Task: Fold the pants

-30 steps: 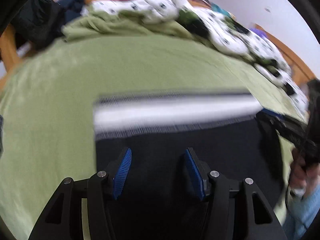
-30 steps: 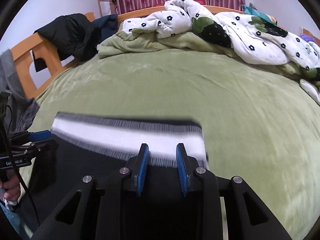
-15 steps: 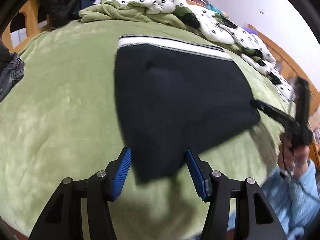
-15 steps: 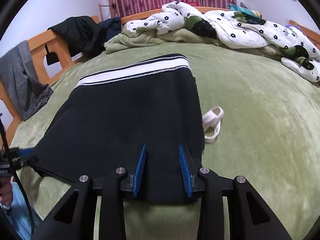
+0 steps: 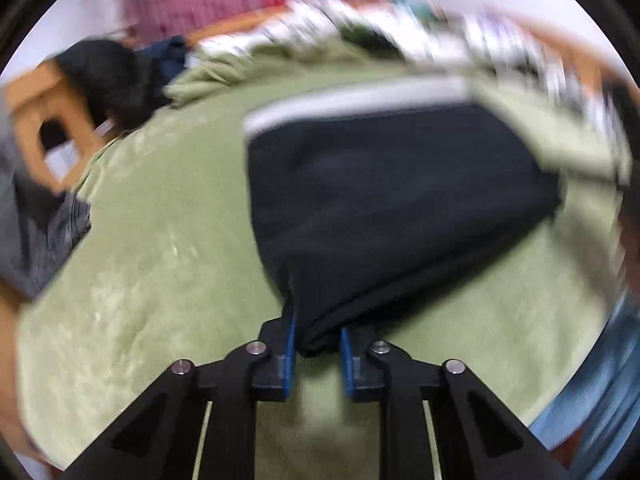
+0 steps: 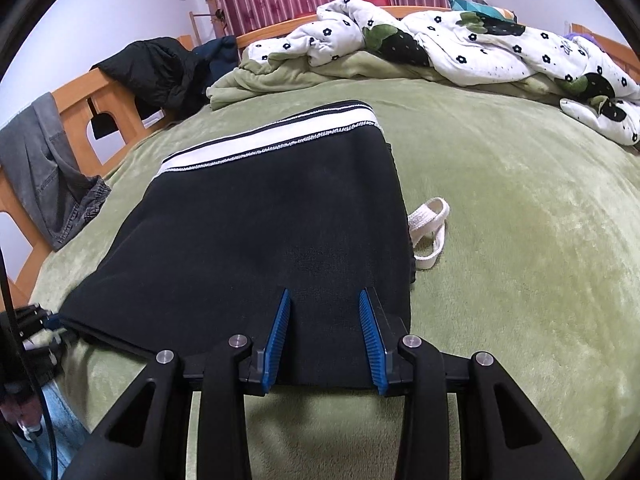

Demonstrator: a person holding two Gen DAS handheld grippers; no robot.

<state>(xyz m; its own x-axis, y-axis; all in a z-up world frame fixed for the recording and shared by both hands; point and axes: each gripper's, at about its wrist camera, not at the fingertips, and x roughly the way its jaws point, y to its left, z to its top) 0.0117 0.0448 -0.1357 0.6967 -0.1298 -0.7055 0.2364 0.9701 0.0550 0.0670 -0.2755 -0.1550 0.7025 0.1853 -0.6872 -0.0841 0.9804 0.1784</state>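
Observation:
Black pants (image 6: pixel 272 220) with a white-striped waistband (image 6: pixel 272 136) lie folded flat on the green bed (image 6: pixel 520 240). A white drawstring (image 6: pixel 430 224) sticks out from their right side. My left gripper (image 5: pixel 318 332) is closing on the near left corner of the pants (image 5: pixel 400 208), and the cloth bunches between its blue pads. It also shows at the left edge of the right wrist view as the left gripper (image 6: pixel 36 320). My right gripper (image 6: pixel 323 294) is over the near right edge, its jaws apart with flat cloth between them.
A flowered white quilt (image 6: pixel 480 40) and a crumpled green blanket (image 6: pixel 280 76) are heaped at the head of the bed. On the wooden bed frame (image 6: pixel 80 104) at the left hang grey jeans (image 6: pixel 44 168) and a black jacket (image 6: pixel 152 68). A blue sleeve (image 5: pixel 592 420) shows at the lower right.
Both grippers have drawn back from the waistband to the near edge of the pants. The left jaws have come together on the near left corner. The right jaws have spread a little.

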